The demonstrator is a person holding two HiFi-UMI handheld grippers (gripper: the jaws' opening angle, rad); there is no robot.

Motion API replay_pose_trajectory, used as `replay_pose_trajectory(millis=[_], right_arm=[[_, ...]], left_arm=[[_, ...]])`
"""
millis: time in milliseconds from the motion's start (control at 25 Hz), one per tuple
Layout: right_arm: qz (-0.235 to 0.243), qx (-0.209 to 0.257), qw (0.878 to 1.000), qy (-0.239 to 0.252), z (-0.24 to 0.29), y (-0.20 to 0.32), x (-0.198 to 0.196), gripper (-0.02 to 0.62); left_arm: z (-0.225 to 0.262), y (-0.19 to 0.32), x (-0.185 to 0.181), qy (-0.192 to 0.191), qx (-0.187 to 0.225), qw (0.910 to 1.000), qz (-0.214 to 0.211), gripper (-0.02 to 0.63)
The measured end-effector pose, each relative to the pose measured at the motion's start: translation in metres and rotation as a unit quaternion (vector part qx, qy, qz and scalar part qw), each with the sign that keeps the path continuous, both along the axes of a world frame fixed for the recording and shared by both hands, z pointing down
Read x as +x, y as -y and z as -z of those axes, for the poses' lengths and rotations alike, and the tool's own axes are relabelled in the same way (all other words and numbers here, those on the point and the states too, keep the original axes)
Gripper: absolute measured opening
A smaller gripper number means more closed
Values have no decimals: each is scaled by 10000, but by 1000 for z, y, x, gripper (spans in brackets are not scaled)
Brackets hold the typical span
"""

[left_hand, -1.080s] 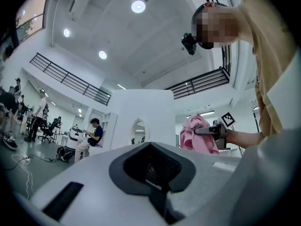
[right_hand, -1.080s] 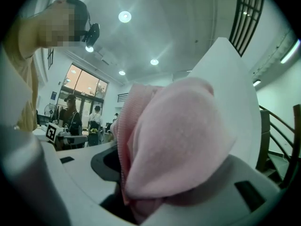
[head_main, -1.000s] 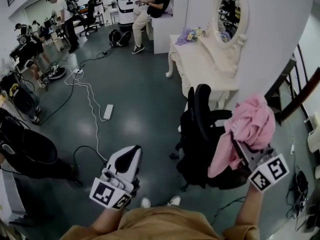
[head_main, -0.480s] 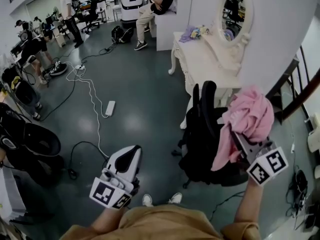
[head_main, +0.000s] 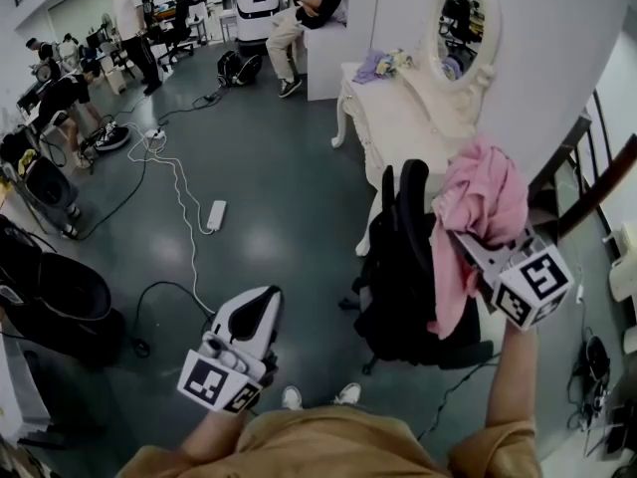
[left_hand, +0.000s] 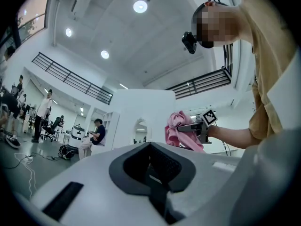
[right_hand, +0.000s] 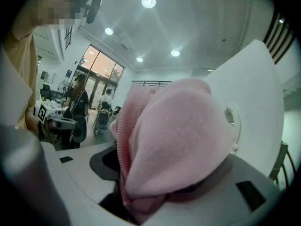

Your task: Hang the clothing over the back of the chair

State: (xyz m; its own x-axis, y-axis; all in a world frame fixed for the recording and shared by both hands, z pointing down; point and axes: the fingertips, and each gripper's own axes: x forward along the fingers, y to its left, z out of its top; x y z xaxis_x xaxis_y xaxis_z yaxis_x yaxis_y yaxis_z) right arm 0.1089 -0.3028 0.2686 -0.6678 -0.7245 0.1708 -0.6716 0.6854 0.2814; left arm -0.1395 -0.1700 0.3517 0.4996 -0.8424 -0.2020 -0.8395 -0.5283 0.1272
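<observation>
Cloth (head_main: 483, 202): pink, bunched, raised beside top edge of black chair (head_main: 398, 267); contact unclear | Right gripper (head_main: 468, 242): jaws opening, pads clamped on cloth | Left gripper (head_main: 265, 297): jaws together, empty | Edges: white table (head_main: 398, 118) just beyond chair | Room: open floor (head_main: 279, 197) left; power strip (head_main: 215, 215) there

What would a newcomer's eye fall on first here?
A pink garment bunched in the right gripper, whose jaws are opening around it, held up beside the back of the black office chair at right. Behind stands a white dressing table with an oval mirror; the left gripper is empty, jaws together, bottom left.
</observation>
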Motion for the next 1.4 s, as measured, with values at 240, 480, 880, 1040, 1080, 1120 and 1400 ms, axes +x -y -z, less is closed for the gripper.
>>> replay_pose_trajectory(millis=[240,480,880,1040,1080,1120,1400], right_arm=[[488,170,9936,-1006,0,36,-35,264],[367,363,9727,-2264,-22,77,-33,268],[1269,237,9685,-2129,-13,56,-102,278],[1470,-100,9476,-2835,-50,49,-123,306],[1449,-145,9433,-2984,-60,50,-124,311],[1414,-164,9402,-3095,-68,52,-124,313],[1070,-93,9269,-3596,-92,57,-121,360]], left_arm=[[4,-4,-14,6,22,9998,217,3],[0,-12,-35,14,1,9987,501,3],[-1,-6,-34,8,-12,9981,611,3],[-4,-5,-32,-55,-10,9986,529,3],[-4,-4,-30,-57,-11,9987,503,3],[-4,-3,-29,-58,-11,9988,483,3],[-10,-3,-45,-151,-95,9986,492,3]])
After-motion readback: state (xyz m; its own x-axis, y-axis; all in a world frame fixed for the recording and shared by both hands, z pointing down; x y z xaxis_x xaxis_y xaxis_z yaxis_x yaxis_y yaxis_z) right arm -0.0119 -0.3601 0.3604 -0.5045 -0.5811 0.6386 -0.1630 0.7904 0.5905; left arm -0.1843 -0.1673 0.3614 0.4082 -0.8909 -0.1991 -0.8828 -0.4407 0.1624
